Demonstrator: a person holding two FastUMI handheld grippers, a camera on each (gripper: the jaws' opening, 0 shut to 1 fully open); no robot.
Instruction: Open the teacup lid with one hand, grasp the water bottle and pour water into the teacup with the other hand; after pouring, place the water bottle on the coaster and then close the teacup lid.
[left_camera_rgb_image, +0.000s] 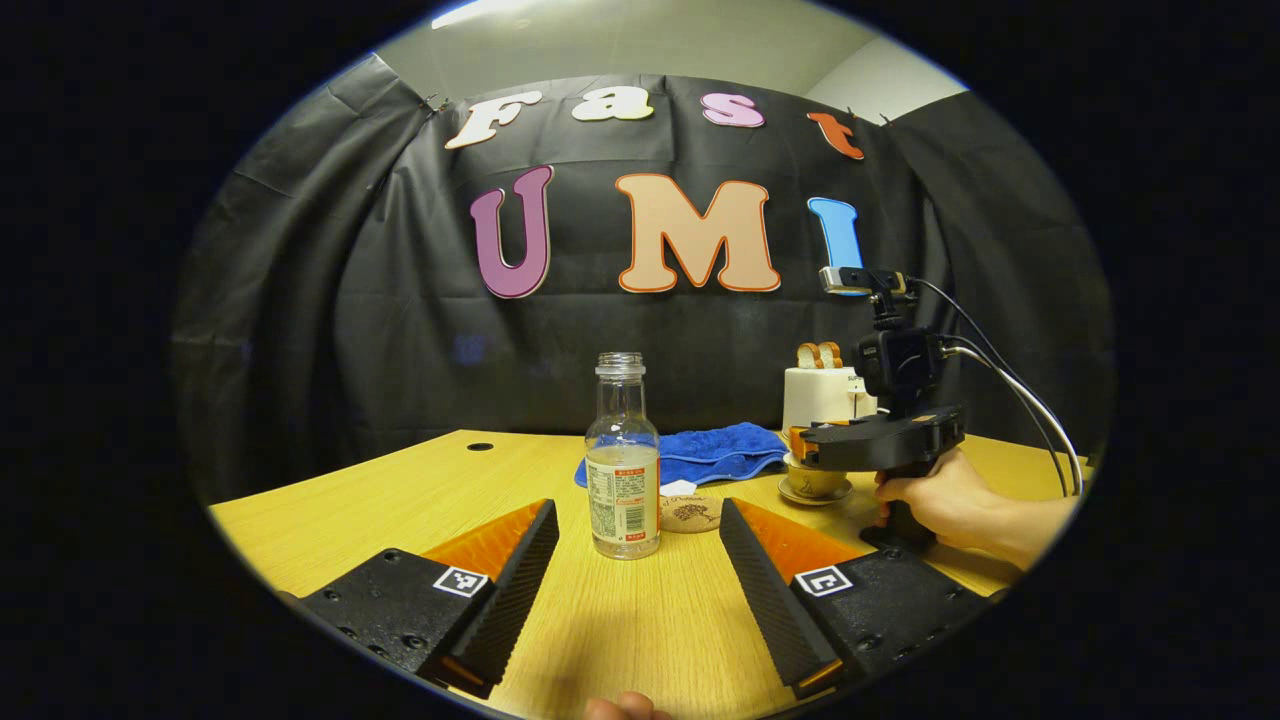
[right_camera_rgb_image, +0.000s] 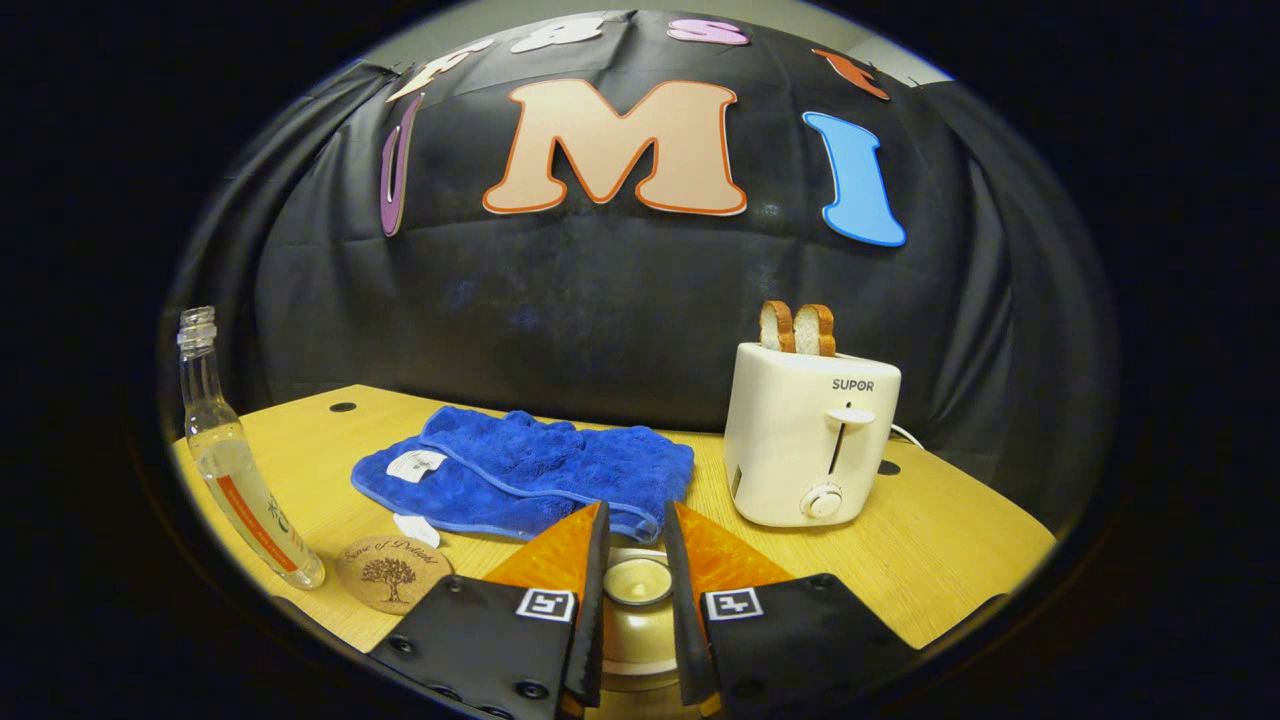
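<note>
the water bottle (left_camera_rgb_image: 622, 462) stands upright on the worktop (left_camera_rgb_image: 400, 490), neck up, dead ahead of the left tool (left_camera_rgb_image: 638, 535), whose jaws gape wide with nothing between them, so that hand looks the nearer one for a straight push-in grab, coaster (left_camera_rgb_image: 692, 514) just behind it. the right gripper view shows what the left one can't: the right tool (right_camera_rgb_image: 634, 545) narrowed around the teacup lid (right_camera_rgb_image: 637, 580), though i can't tell if both fingers actually press the knob.

blue towel (right_camera_rgb_image: 530, 468) crumpled on counter (right_camera_rgb_image: 950, 560) | white toaster (right_camera_rgb_image: 808, 440) right of it | two bread slices (right_camera_rgb_image: 797, 328) upright in slots
</note>
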